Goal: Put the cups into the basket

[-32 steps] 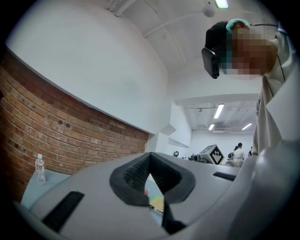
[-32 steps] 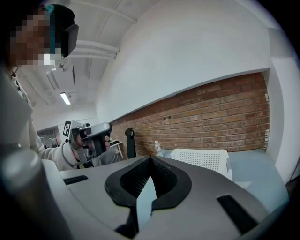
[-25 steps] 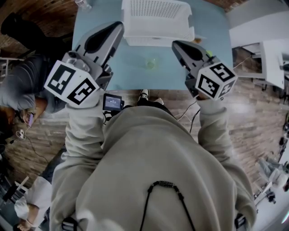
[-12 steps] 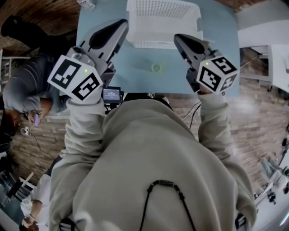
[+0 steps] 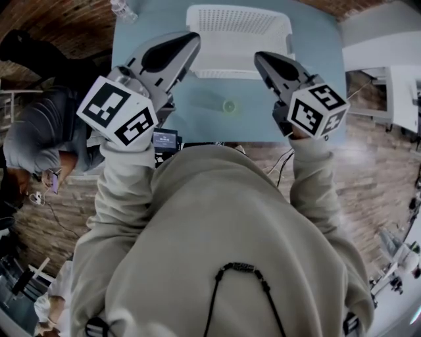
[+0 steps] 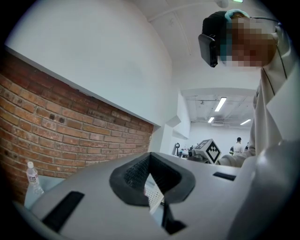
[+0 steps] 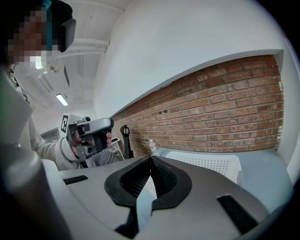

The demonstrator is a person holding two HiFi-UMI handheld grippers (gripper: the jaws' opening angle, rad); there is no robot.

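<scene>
White perforated plastic basket (image 5: 227, 66) stands near a translucent round cup (image 5: 229, 105); left claw (image 6: 150, 154) and right claw (image 7: 150, 158) are pressed together.

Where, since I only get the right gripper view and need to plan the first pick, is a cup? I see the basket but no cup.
Observer: A small greenish cup is on the table, between the left gripper and the right gripper, on the near side of the basket.
Operator: Is the left claw free to take it?
Observer: The left gripper view shows that claw shut, with nothing between its pads.
</scene>
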